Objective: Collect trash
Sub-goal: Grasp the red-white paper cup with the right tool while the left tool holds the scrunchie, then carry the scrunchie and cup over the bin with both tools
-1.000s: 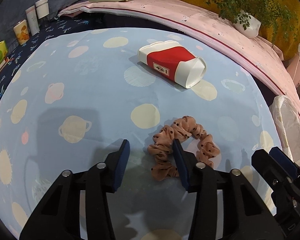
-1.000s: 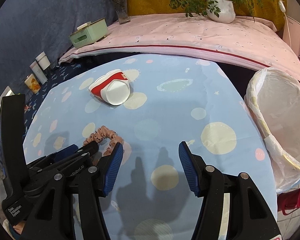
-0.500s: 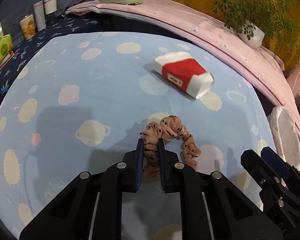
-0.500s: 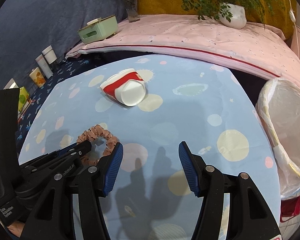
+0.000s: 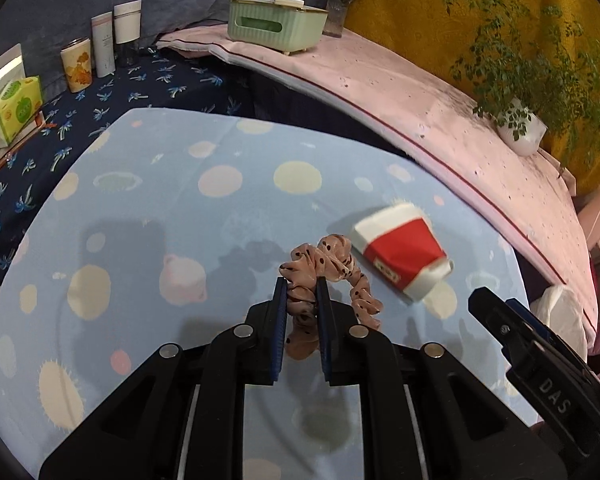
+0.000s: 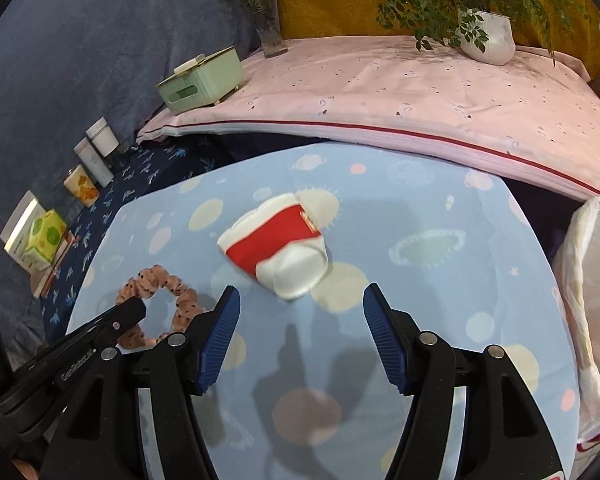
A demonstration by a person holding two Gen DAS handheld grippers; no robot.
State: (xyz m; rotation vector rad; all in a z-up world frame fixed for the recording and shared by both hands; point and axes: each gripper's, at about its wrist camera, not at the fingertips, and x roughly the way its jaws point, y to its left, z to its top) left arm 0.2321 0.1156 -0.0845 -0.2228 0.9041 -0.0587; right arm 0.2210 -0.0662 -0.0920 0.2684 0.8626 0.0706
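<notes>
The left gripper [image 5: 302, 286] is pinching the pink dotted scrunchie [image 5: 332, 264]. The right gripper [image 6: 302, 304], marked "DAS", is gaping wide with nothing inside, its jaws just opening more. The red-and-white paper cup [image 6: 278, 244] is lying on the blue tablecloth [image 6: 440, 280].

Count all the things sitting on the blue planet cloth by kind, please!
Pink dotted fabric scrunchie, pinched in the left gripper: 1
Red and white paper cup lying on its side, ahead of the open right gripper: 1
Total: 2
</notes>
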